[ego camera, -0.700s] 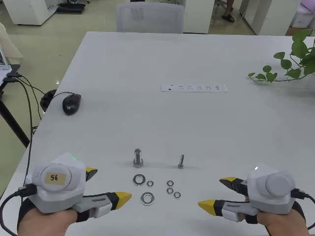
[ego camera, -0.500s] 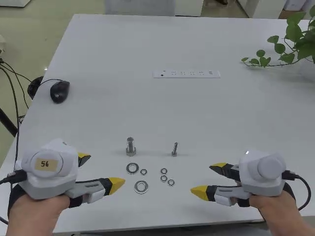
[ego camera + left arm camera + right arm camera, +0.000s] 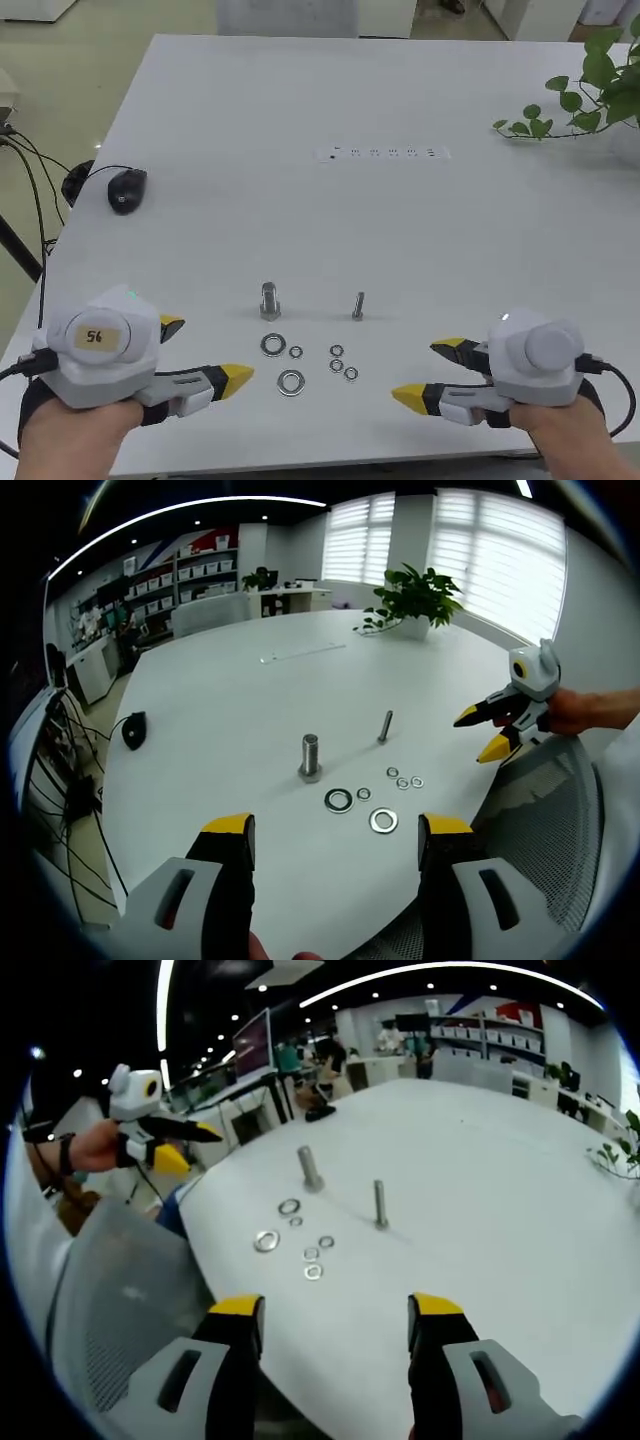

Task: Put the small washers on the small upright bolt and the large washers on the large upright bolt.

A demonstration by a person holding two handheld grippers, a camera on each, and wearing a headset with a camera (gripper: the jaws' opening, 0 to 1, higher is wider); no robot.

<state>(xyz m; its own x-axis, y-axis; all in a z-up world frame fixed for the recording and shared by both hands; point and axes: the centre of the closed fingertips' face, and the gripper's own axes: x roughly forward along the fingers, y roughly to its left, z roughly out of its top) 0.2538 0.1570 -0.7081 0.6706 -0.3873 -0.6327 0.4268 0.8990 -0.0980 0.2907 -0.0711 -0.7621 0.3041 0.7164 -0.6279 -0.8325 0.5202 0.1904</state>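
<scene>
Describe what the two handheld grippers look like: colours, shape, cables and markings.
The left gripper and right gripper each have a rounded pale grey body and two black jaws with yellow tips. The left one carries a yellowish label reading 56 and a small green light. A black cable leaves the back of each.

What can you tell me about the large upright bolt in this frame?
The large bolt looks like bare grey metal. It stands upright on its wider head, shank pointing up, on the white table, left of the small bolt in the head view. No washer is on it. A large washer lies just nearer the person, apart from it. Only the table touches it.
</scene>
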